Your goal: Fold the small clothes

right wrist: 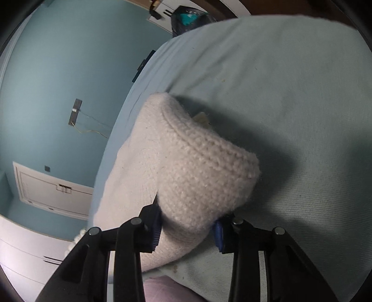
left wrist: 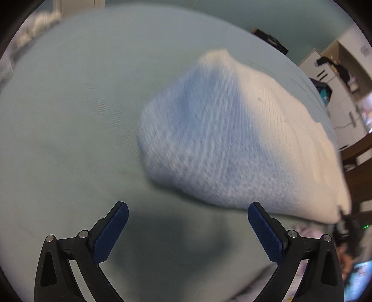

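A knitted sock lies on the pale green bedsheet. Its light blue end shows blurred in the left wrist view, and its white body runs off to the right. My left gripper hovers just short of the blue end, open, with only sheet between its blue pads. In the right wrist view the sock's white ribbed cuff bulges up between the fingers. My right gripper is shut on the cuff's near edge, with both blue pads against the knit.
The bed's edge runs beside a teal wall with a white panel. A dark bag sits beyond the far corner. White drawers and wooden furniture stand at the right.
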### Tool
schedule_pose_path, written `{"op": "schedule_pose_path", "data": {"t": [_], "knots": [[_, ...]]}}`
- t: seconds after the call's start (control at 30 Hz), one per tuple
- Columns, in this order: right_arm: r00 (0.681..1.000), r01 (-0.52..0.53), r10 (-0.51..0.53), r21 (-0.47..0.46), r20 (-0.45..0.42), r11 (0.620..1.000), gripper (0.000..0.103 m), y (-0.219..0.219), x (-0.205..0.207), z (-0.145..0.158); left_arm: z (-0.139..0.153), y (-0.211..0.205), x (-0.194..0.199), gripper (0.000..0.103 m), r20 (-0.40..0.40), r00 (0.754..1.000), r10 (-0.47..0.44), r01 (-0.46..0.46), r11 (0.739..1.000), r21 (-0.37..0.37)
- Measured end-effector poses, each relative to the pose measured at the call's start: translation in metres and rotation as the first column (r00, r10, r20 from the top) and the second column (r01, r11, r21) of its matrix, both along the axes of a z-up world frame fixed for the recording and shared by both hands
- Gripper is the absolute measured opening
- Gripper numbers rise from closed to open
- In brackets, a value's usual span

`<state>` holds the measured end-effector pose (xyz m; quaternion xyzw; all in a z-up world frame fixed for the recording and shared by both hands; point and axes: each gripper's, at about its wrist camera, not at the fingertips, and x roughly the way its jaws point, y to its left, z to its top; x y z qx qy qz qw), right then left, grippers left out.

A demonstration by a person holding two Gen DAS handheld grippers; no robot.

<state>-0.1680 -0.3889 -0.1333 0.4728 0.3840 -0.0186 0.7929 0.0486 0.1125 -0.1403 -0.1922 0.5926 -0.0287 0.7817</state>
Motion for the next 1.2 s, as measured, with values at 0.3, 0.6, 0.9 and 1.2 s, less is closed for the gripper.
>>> {"op": "schedule_pose_path", "data": {"t": [0.3, 0.6, 0.9, 1.2], "knots": [[1.000, 0.002, -0.002, -0.004, 0.003, 1.000, 0.031, 0.000, 0.012, -0.003, -0.032, 0.012, 0.024, 0.103, -0.095, 0.977, 0.189, -0.206, 0.950, -0.236], [1.000, -0.002, 0.003, -0.006, 0.010, 1.000, 0.031, -0.002, 0.016, -0.004, -0.047, 0.021, 0.045, 0.055, -0.075, 0.948, 0.310, -0.318, 0.897, -0.308], [0.991, -0.056, 0.055, 0.005, 0.122, 0.998, 0.027, -0.007, 0.018, 0.056, 0.022, 0.017, 0.023, 0.029, 0.087, 0.963, 0.253, -0.211, 0.918, -0.336], [0.986, -0.122, 0.107, 0.110, 0.131, 0.986, 0.026, -0.030, -0.010, 0.120, 0.053, 0.042, -0.035, 0.028, -0.115, 0.953, 0.281, -0.298, 0.790, -0.535]]}}
